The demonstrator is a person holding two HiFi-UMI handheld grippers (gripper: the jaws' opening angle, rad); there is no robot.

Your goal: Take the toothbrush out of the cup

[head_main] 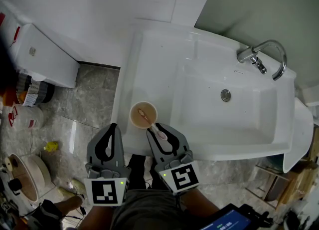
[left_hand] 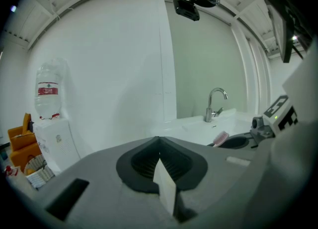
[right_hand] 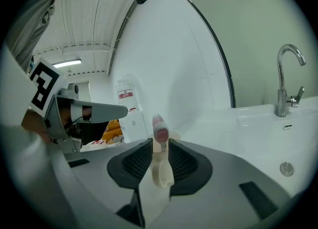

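A tan cup [head_main: 133, 112] stands on the white ledge left of the sink basin [head_main: 234, 124]. A toothbrush [head_main: 150, 121] with a pink head leans out of it toward me. My right gripper [head_main: 159, 129] is at the cup's near side, shut on the brush's upper end. In the right gripper view the pink head [right_hand: 161, 134] sits between the dark pads [right_hand: 185, 162], which touch it on both sides. My left gripper [head_main: 110, 128] hovers to the cup's left, off the ledge, shut with nothing in it [left_hand: 159, 141]. The brush head [left_hand: 220, 138] shows at its right.
A chrome tap [head_main: 264, 57] and a drain [head_main: 226, 95] are at the basin's far side. A white water dispenser [head_main: 45, 57] with a bottle [left_hand: 48, 91] stands to the left on the marble floor, among baskets and small items [head_main: 30, 94]. A wall runs behind the sink.
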